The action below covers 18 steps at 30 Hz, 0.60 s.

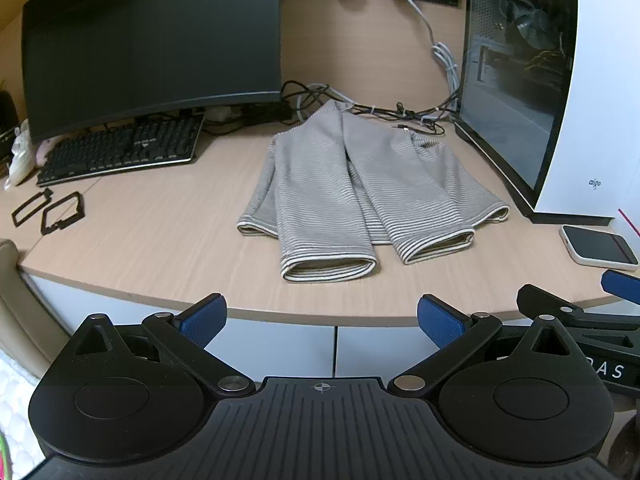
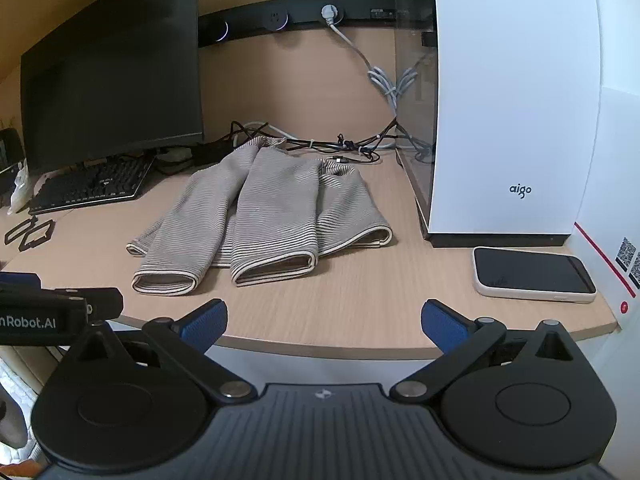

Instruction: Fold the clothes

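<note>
A grey-and-white striped long-sleeve garment [image 1: 360, 188] lies on the wooden desk [image 1: 160, 232], both sleeves folded in over the body with their cuffs pointing toward me. It also shows in the right wrist view [image 2: 272, 212]. My left gripper [image 1: 322, 320] is open and empty, held in front of the desk's near edge, short of the cuffs. My right gripper [image 2: 324, 322] is open and empty, also at the near edge, in front of the garment's right side. Part of the right gripper [image 1: 580, 312] shows in the left wrist view.
A dark monitor [image 1: 152, 40] and black keyboard [image 1: 120, 152] stand at the back left. A white PC case [image 2: 508, 100] stands at the right, with a phone [image 2: 532, 274] in front of it. Cables [image 1: 380, 110] lie behind the garment. Two black frames [image 1: 48, 212] lie at the left.
</note>
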Motion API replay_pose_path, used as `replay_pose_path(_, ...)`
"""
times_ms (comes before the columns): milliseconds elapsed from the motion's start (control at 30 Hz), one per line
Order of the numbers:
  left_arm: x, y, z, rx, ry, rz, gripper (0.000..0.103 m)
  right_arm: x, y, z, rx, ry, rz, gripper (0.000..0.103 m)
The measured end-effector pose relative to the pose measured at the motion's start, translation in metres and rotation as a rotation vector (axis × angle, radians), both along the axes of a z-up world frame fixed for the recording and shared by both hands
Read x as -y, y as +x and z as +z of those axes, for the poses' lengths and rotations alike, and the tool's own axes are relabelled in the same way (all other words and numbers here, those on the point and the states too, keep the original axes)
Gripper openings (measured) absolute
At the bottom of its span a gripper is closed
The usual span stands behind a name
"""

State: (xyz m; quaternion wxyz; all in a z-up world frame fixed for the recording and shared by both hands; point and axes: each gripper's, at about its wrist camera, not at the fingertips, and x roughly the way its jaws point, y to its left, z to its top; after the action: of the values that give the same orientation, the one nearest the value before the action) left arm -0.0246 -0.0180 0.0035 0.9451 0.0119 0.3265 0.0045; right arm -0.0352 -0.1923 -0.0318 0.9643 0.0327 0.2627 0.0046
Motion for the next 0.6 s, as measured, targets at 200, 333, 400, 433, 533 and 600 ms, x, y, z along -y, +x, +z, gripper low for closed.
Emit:
replay_pose_path(200,0.0045,-0.0001,-0.0006,-0.004,0.002,-0.005,0.103,0.0027,-0.001,0.0003,-0.005,0.004,0.005,0.103)
replay_pose_path(333,0.0042,0.0013,-0.0003,-0.004,0.003,-0.002,0.103,0.0032,0.0008,0.0014,-0.012,0.006,0.005,0.103)
replay_pose_path(400,0.0042,0.0022,-0.0009,-0.006,0.003,-0.002,0.103,0.0024,0.0012,0.0009,-0.015,0.007,0.006,0.103)
replay_pose_path(433,0.0043,0.0027,-0.001,-0.007,0.003,-0.003,0.103,0.0023,0.0017,0.0008,-0.016,0.007,0.006,0.103)
replay_pose_path(533,0.0044,0.0043,-0.001,-0.01,0.003,-0.004,0.103,0.003,0.0042,0.0009,-0.022,0.008,0.006,0.103)
replay_pose_path(600,0.0044,0.0055,-0.0011,-0.012,0.004,-0.005,0.103,0.003,0.0052,0.0004,-0.024,0.008,0.005,0.103)
